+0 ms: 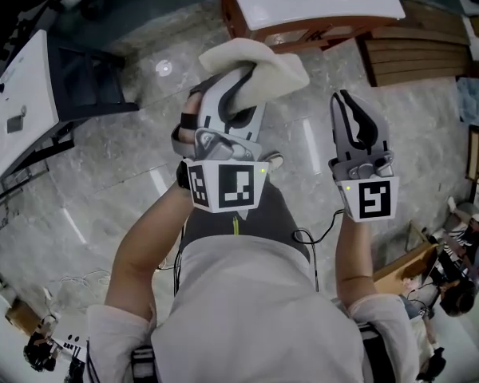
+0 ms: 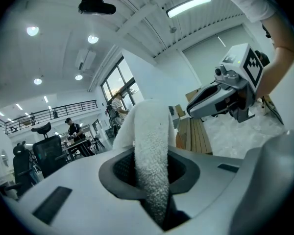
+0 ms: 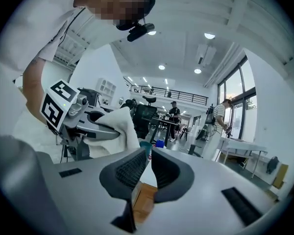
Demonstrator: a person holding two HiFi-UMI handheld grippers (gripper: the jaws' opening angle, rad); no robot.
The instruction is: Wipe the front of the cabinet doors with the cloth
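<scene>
A white terry cloth point(image 1: 259, 62) is pinched in my left gripper point(image 1: 241, 86), which is shut on it and held above the floor in front of me. Seen from the left gripper view, the cloth point(image 2: 149, 151) rises out of the closed jaws. The wooden cabinet point(image 1: 303, 34) with its white sink top point(image 1: 327, 2) stands ahead, at the top of the head view, apart from both grippers. My right gripper point(image 1: 350, 106) hovers to the right of the cloth, shut with nothing in it. Its own view shows a sliver of the cabinet's wood point(image 3: 144, 199) below the jaws.
A white desk point(image 1: 16, 106) and a black chair point(image 1: 88, 78) stand on the left. Stacked wooden planks point(image 1: 419, 50) lie right of the cabinet. The floor is grey marble point(image 1: 120, 182). People sit and stand at distant tables point(image 3: 174, 114).
</scene>
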